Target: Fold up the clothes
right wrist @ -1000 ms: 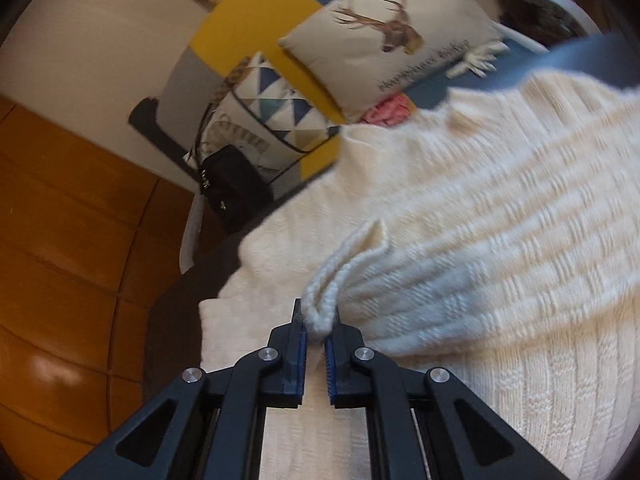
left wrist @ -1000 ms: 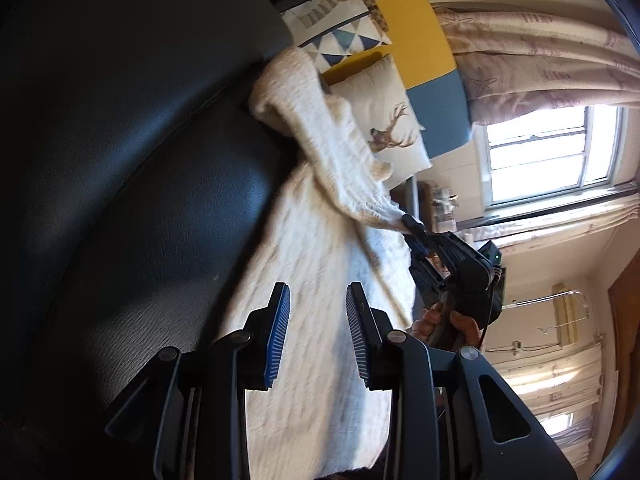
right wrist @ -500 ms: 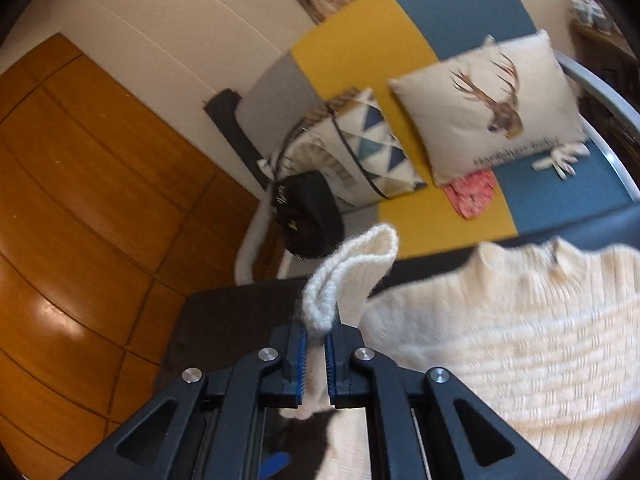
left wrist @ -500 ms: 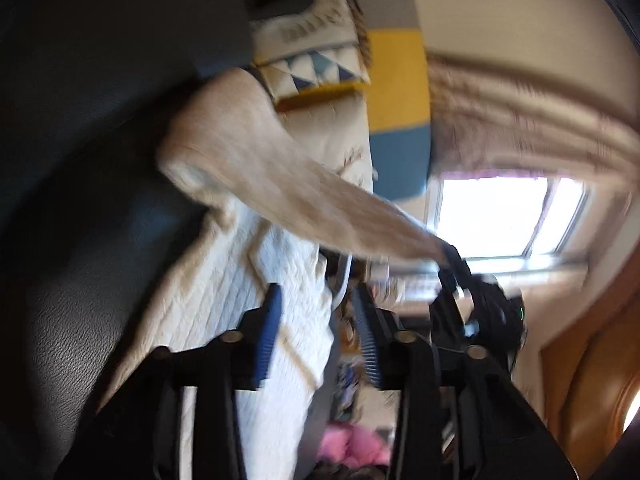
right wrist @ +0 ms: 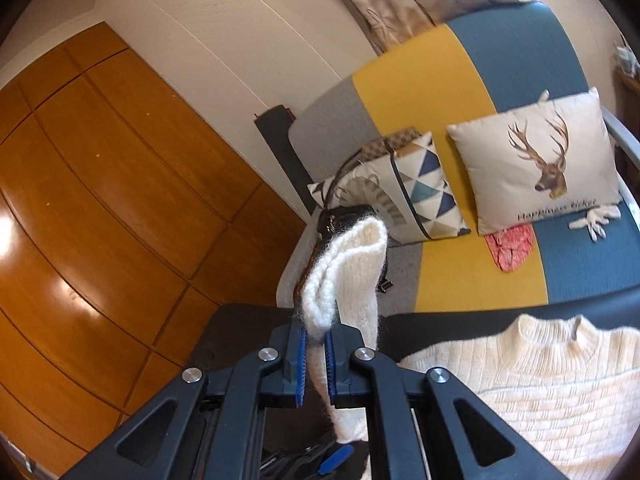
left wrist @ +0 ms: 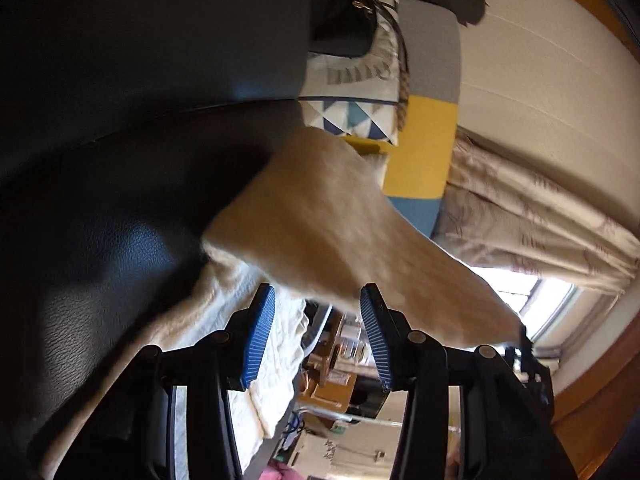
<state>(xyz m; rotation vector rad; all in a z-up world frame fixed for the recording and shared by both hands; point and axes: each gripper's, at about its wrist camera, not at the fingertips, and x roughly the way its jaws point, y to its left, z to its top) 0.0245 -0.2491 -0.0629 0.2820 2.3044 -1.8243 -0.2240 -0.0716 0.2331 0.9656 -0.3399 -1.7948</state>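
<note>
A cream knitted sweater (right wrist: pixel 552 384) lies on a black leather surface (left wrist: pixel 120 208), collar toward the sofa. My right gripper (right wrist: pixel 315 354) is shut on the sweater's sleeve cuff (right wrist: pixel 352 264) and holds it up in the air. In the left wrist view the lifted sleeve (left wrist: pixel 340 232) stretches from the sweater body (left wrist: pixel 256 320) up to the right gripper at the right edge. My left gripper (left wrist: pixel 318 340) is open and empty, just below the raised sleeve, at the sweater's edge.
A yellow, blue and grey sofa (right wrist: pixel 460 92) stands behind the black surface, with a deer cushion (right wrist: pixel 536 168), a triangle-pattern cushion (right wrist: pixel 416 196) and a black handbag (left wrist: pixel 344 12). Wooden panels (right wrist: pixel 100 200) are at left, curtain and window (left wrist: pixel 540 292) at right.
My right gripper has lifted the sleeve cuff up off the sweater and away from it. My left gripper has swung toward the sweater's edge, under the raised sleeve, still open.
</note>
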